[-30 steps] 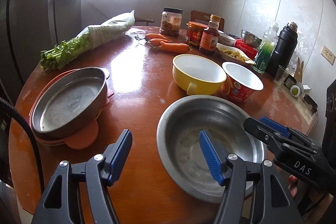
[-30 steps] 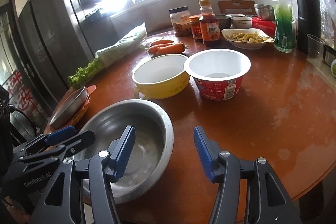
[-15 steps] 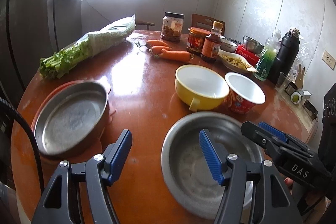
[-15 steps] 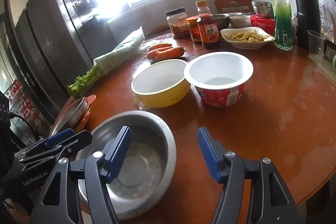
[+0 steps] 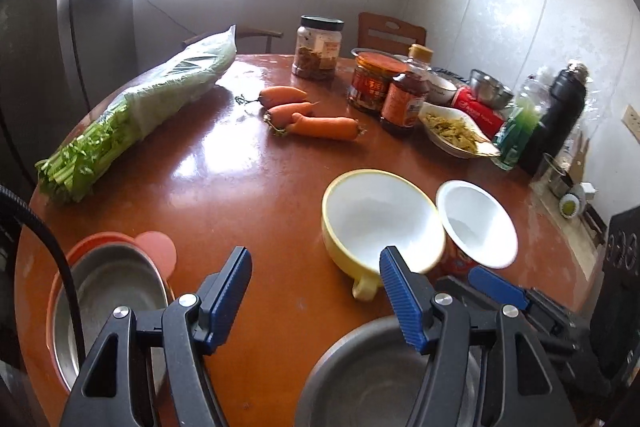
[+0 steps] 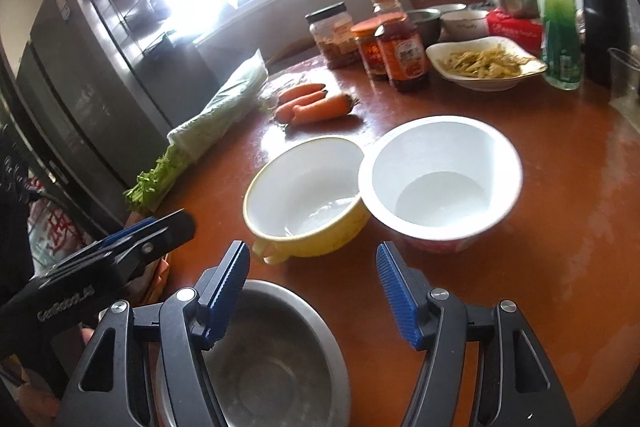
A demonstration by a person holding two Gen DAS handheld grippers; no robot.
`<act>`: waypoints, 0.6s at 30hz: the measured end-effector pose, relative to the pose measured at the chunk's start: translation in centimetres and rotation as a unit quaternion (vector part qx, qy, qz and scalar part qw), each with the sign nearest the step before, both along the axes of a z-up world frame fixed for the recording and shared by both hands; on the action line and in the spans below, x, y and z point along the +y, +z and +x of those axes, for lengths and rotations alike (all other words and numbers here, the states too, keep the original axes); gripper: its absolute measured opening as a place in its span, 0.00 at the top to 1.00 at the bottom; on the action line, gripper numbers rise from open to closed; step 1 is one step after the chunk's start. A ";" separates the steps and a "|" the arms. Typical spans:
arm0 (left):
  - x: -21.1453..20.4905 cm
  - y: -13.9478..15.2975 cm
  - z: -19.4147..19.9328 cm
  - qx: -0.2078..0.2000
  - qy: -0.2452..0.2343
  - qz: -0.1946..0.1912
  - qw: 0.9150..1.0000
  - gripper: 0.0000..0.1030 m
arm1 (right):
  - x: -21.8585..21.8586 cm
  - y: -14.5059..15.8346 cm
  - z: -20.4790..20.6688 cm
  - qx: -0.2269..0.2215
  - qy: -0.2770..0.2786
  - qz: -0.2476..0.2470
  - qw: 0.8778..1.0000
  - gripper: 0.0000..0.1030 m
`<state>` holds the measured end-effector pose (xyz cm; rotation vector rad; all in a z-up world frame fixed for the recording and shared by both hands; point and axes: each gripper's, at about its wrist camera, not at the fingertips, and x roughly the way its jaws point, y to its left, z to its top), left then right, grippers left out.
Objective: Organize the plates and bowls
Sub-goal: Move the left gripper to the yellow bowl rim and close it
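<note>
While both grippers hang empty over near edge of counter [image 5: 224, 183], next pick looks like yellow bowl [image 6: 306, 195] or steel bowl [image 6: 276, 359].

- Left gripper [image 5: 316, 297]: jaws spread, nothing between.
- Right gripper [image 6: 314, 293]: jaws spread, nothing pinched.
- Yellow bowl touches white cup bowl [image 6: 440, 179], mid-counter; steel bowl nearest, under grippers; steel pan [image 5: 108, 307] on orange plate [image 5: 86, 247] at left.
- Advice: pinch yellow bowl by rim away from cup bowl, lift straight, avoid dragging neighbour; nest smaller into larger.
- Risk: thin steel rim slippery; carrots [image 5: 308, 117] well clear.
</note>
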<state>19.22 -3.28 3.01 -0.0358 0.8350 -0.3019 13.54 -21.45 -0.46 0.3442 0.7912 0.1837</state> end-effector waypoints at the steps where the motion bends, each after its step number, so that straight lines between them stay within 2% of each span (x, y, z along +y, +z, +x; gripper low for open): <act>1: 0.0 0.0 0.5 -0.001 0.004 -0.001 1.000 0.36 | 0.0 -0.1 0.4 0.004 0.001 0.003 1.000 0.34; 8: -0.7 -1.2 3.5 0.025 0.008 0.012 1.000 0.36 | -0.7 -1.0 2.8 0.023 -0.008 0.000 1.000 0.36; 15: -2.0 -2.7 5.3 0.047 0.001 0.031 0.998 0.36 | -1.4 -2.3 4.5 0.034 -0.010 -0.029 0.999 0.54; 18: -2.0 -3.5 6.1 0.062 0.003 0.028 0.998 0.36 | -1.4 -2.4 4.7 0.027 0.000 -0.027 0.999 0.58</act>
